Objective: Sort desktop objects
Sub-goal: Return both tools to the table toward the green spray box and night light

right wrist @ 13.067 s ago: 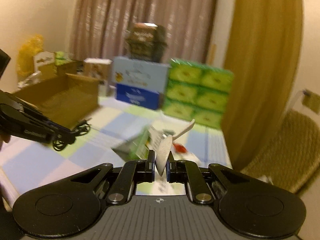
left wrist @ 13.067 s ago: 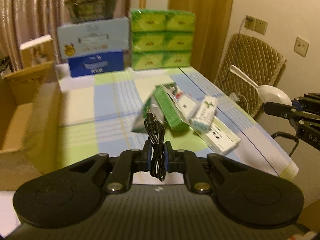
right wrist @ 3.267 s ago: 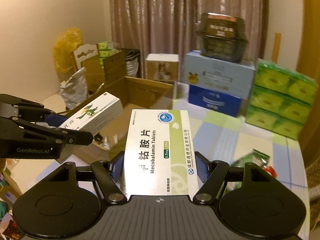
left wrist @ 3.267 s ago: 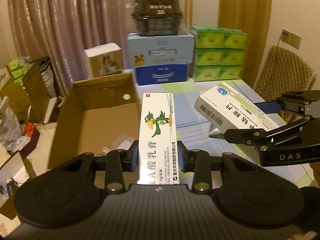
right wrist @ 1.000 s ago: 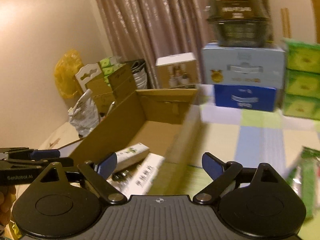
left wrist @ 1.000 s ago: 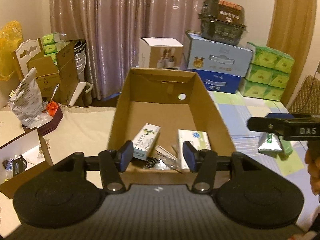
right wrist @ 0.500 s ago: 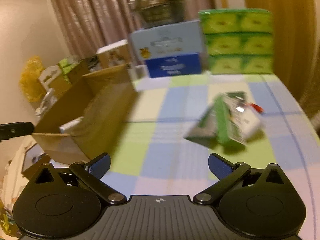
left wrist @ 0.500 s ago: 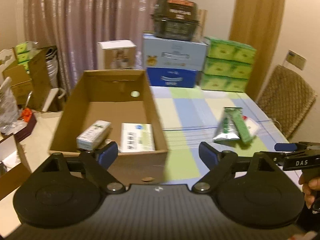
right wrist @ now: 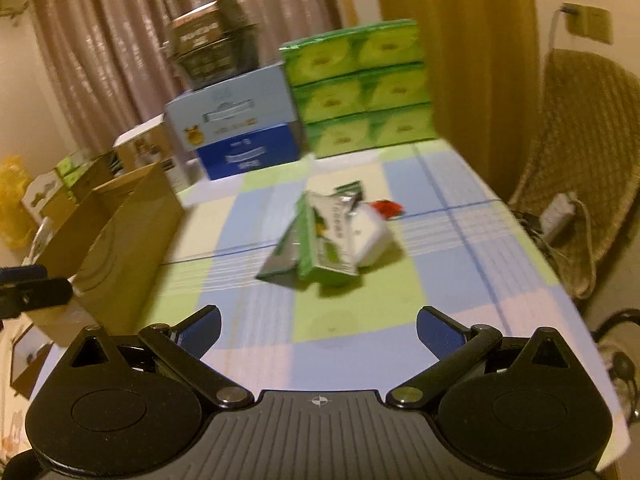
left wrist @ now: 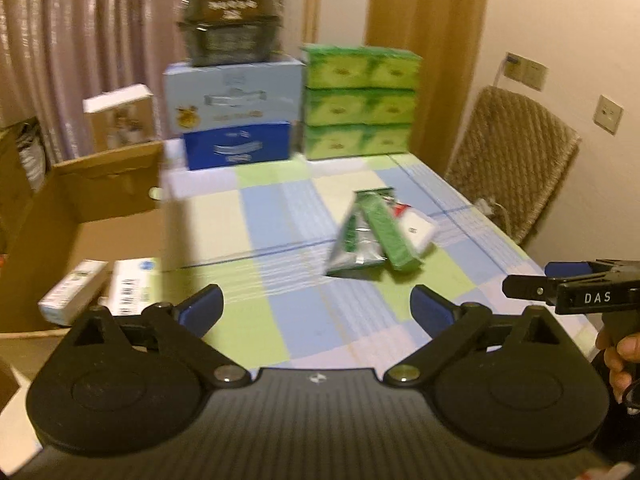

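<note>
I had both tools over the near edge of the table. My left gripper [left wrist: 316,306] was widening its jaws with nothing between them; my right gripper [right wrist: 318,328] stood fully apart, also empty. Ahead of both lay the pile of packets [right wrist: 328,236], a little right of my left tool, nearly dead ahead of my right, so the right seemed nearer. The green box [left wrist: 386,232] ran lengthwise away from me, leaning on a silver pouch [left wrist: 354,250]; blur hid finer detail.
</note>
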Available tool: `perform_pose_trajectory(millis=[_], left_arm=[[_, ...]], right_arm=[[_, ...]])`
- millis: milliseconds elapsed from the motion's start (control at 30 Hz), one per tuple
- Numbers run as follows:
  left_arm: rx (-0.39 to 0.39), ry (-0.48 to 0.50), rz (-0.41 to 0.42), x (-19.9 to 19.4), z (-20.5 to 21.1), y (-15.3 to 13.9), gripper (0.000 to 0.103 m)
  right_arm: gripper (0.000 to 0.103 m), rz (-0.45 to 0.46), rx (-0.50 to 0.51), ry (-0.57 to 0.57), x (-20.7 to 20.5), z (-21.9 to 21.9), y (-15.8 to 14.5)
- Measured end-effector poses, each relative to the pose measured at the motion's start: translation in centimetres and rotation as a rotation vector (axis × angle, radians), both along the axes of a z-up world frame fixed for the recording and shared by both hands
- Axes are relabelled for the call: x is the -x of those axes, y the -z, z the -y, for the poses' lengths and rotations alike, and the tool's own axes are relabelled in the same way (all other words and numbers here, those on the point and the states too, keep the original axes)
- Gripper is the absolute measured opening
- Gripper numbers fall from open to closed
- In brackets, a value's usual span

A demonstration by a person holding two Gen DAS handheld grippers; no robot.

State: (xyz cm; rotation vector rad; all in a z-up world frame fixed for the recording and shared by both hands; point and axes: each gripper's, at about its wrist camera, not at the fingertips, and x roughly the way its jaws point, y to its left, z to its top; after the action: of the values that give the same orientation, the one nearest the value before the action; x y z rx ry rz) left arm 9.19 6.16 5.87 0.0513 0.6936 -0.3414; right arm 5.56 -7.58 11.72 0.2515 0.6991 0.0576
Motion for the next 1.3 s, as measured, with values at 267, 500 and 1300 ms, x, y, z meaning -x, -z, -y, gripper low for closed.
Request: perform_pose_trajectory(millis=[267, 500, 1300], left_arm=[[0.002, 0.032, -0.001, -0.3, 4.0, 0.8, 0.098], [-0.037, 0.038, 0.017, -2.5, 7.1, 2.2, 0.098], [-0.225, 0.226, 0.146, -10.4, 17.2, 14.0, 0.089]], right_arm=[[0.101, -0.009, 0.026, 0.049, 1.4, 2.9, 0.2], [0.101, 0.014, 0.033, 0.049, -0.7, 4.6, 0.5], [0.084, -0.036, 0.072, 0.004, -12.6, 9.2, 5.9]])
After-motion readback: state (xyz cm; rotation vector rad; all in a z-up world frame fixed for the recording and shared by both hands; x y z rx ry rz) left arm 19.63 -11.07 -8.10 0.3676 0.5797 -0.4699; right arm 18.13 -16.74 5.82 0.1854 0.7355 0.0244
